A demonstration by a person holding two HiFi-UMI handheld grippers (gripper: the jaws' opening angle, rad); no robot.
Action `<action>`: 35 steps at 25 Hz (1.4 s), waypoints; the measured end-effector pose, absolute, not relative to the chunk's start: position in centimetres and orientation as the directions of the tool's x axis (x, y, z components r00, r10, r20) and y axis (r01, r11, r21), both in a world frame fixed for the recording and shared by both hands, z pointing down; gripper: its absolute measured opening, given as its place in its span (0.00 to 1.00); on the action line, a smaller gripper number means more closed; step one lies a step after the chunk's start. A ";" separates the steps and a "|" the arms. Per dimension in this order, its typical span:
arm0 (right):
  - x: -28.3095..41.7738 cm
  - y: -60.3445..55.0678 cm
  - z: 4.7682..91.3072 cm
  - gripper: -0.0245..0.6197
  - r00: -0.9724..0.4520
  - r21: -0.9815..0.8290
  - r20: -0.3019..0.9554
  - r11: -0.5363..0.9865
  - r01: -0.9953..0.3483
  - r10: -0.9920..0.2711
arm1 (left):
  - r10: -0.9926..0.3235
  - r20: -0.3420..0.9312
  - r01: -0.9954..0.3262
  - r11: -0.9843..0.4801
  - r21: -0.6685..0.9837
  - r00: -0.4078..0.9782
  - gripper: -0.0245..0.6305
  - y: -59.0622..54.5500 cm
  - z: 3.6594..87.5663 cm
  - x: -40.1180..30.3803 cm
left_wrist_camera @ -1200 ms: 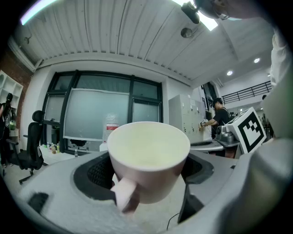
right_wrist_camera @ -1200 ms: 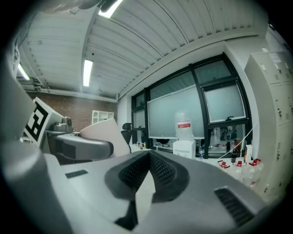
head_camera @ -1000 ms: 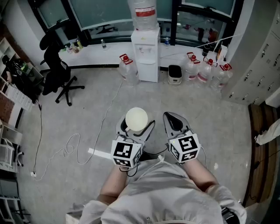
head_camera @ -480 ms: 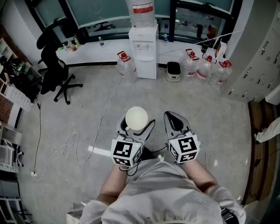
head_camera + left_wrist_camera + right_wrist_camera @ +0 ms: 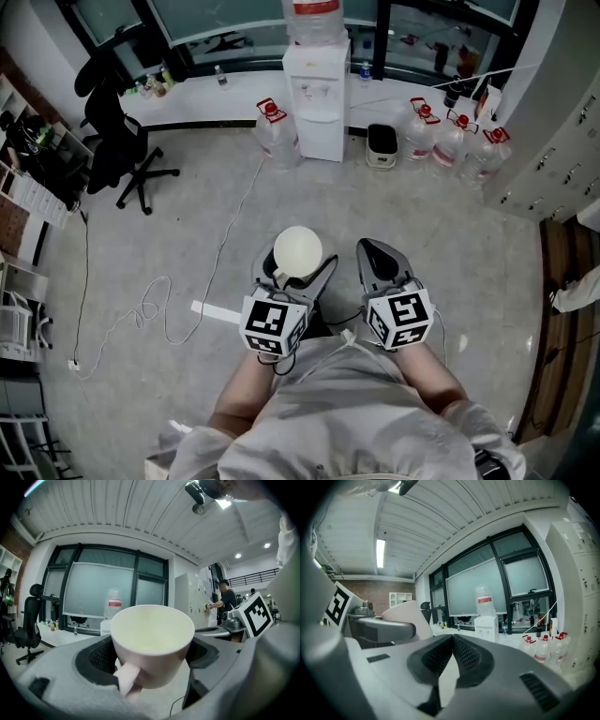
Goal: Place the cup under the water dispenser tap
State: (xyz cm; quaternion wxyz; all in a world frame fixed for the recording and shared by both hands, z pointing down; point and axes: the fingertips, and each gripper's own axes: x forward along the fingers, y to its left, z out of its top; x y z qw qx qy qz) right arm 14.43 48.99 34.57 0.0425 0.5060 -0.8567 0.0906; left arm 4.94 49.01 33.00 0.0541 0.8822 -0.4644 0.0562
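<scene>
A cream cup (image 5: pixel 297 251) with a pink handle sits upright between the jaws of my left gripper (image 5: pixel 292 272), which is shut on its sides. In the left gripper view the cup (image 5: pixel 152 641) fills the middle and its handle points back toward the camera; the left gripper (image 5: pixel 150 665) clasps it low on the body. My right gripper (image 5: pixel 375 251) is just to the right, shut and empty, with its pads meeting (image 5: pixel 452 656). The white water dispenser (image 5: pixel 317 94) with a bottle on top stands far ahead against the window wall, also seen as a small dispenser (image 5: pixel 487 626).
Water bottles (image 5: pixel 450 141) stand right of the dispenser and another one (image 5: pixel 274 136) left of it. A black office chair (image 5: pixel 117 141) is at the far left. A cable (image 5: pixel 159 309) trails over the floor. Grey lockers (image 5: pixel 562 122) line the right side.
Both grippers have shifted together a little lower in the head view, with the cup still held. The view of the room has swung slightly.
</scene>
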 end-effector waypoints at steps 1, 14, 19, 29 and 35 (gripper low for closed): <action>14.3 48.2 34.7 0.08 -0.482 -0.113 0.167 0.469 -0.876 -0.860 | -0.812 0.150 -0.825 -0.564 0.044 0.563 0.71 48.1 33.1 4.7; 9.5 33.4 35.7 0.08 -0.436 -0.136 0.233 0.415 -0.900 -0.869 | -0.775 0.183 -0.796 -0.598 0.095 0.604 0.71 32.6 33.8 -0.2; 6.6 26.3 35.3 0.08 -0.398 -0.132 0.245 0.376 -0.917 -0.884 | -0.747 0.198 -0.772 -0.628 0.102 0.634 0.71 25.3 33.9 -3.2; 0.5 14.3 36.5 0.08 -0.372 -0.153 0.280 0.342 -0.927 -0.885 | -0.700 0.206 -0.726 -0.680 0.102 0.684 0.71 12.5 34.2 -9.8; -2.7 10.6 37.9 0.08 -0.402 -0.168 0.335 0.366 -0.915 -0.852 | -0.676 0.257 -0.720 -0.677 0.155 0.691 0.71 8.4 36.9 -11.6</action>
